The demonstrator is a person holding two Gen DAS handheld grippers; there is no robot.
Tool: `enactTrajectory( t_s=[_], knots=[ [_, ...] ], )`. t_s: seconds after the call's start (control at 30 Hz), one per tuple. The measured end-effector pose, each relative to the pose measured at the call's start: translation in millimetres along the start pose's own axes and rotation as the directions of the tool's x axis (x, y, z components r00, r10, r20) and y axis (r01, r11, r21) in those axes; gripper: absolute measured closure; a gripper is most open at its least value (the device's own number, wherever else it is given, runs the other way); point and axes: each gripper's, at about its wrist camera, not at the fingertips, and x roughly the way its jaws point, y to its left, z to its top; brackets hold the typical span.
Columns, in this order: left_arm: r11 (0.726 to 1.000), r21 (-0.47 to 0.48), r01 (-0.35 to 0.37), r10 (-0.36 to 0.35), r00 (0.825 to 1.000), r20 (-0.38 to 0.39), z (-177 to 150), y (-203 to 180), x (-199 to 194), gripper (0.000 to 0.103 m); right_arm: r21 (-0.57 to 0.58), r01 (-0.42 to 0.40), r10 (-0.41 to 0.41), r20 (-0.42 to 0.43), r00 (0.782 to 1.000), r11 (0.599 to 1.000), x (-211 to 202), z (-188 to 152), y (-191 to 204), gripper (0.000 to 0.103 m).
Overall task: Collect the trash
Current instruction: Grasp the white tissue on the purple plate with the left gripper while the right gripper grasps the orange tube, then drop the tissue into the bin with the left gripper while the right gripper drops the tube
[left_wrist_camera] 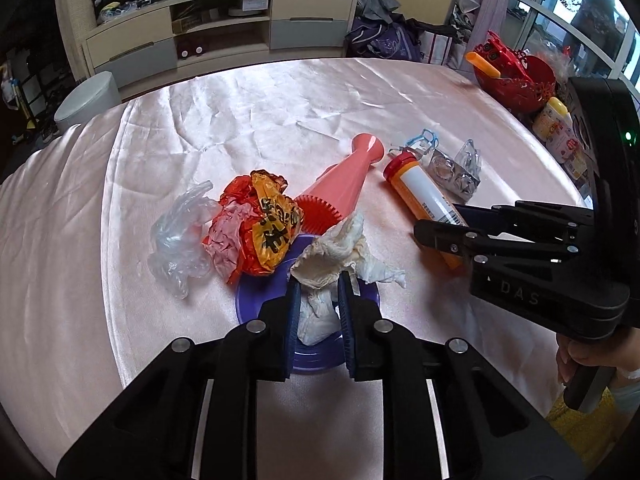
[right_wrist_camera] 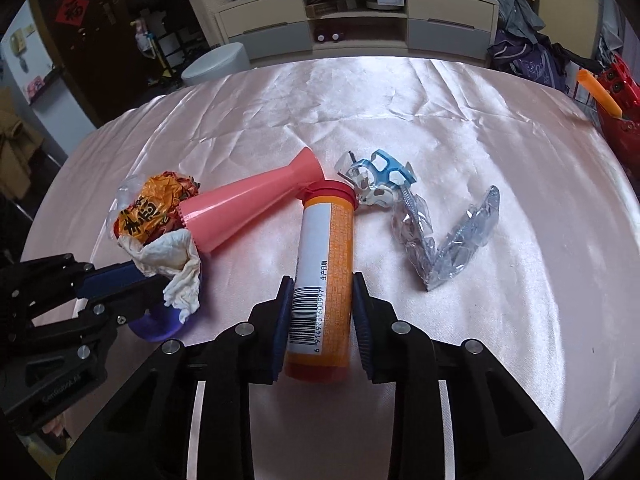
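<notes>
- Black, our left gripper [left_wrist_camera: 318, 300] tips down and pinches one white tissue [left_wrist_camera: 340, 256] over the purple lid [left_wrist_camera: 256, 300].
- Our right gripper [right_wrist_camera: 320, 300] tips down, squeezing one orange tube [right_wrist_camera: 324, 264] lying on the pink cloth [right_wrist_camera: 400, 100].

A red toy [left_wrist_camera: 508, 66] beside a lotion bottle [left_wrist_camera: 554, 124], cabinet [left_wrist_camera: 224, 28] behind

1. The left gripper [left_wrist_camera: 318, 300] has its blue pads closed on a crumpled white tissue [left_wrist_camera: 340, 256].
2. The tissue sits over a purple dish [left_wrist_camera: 248, 300] on the pink tablecloth [left_wrist_camera: 280, 112].
3. An orange wrapper [left_wrist_camera: 264, 224] and a clear plastic bag [left_wrist_camera: 180, 236] lie to the left.
4. A pink cone [left_wrist_camera: 344, 184] lies behind the tissue.
5. The right gripper [left_wrist_camera: 436, 236] is at an orange tube [left_wrist_camera: 420, 188].
</notes>
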Motion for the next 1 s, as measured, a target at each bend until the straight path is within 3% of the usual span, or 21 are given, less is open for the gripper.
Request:
enactTrajectory(
  t_s=[0.17,0.23,0.5,0.77,1.0],
  knots=[
    [0.999,0.022,0.029,-0.029,1.0,0.006,1.9,-8.5,1.6,0.086,-0.037,0.019,-0.018,0.007,1.0,0.999,-2.7,-4.7,4.1,0.073],
    [0.999,0.038,0.032,-0.032,0.999,0.003,1.9,-14.2,2.3,0.095,-0.044,0.017,-0.016,0.009,1.0,0.999,-3.1,-5.8,5.6,0.074],
    [0.999,0.042,-0.001,-0.001,0.999,0.033,-2.0,-22.1,-14.7,0.099,-0.03,-0.011,0.011,0.008,1.0,0.999,-17.2,-15.9,1.9,0.074],
    [1.0,0.005,-0.024,0.023,0.992,0.124,-13.9,-43.2,-78.4,0.1,-0.043,-0.039,0.043,0.083,0.996,0.998,-80.8,-29.7,6.7,0.074],
    [0.998,-0.015,-0.053,0.055,0.984,0.171,-53.1,-75.3,-131.2,0.1,-0.065,-0.067,0.077,0.151,0.986,0.996,-145.3,-62.3,11.8,0.074]
  ],
)
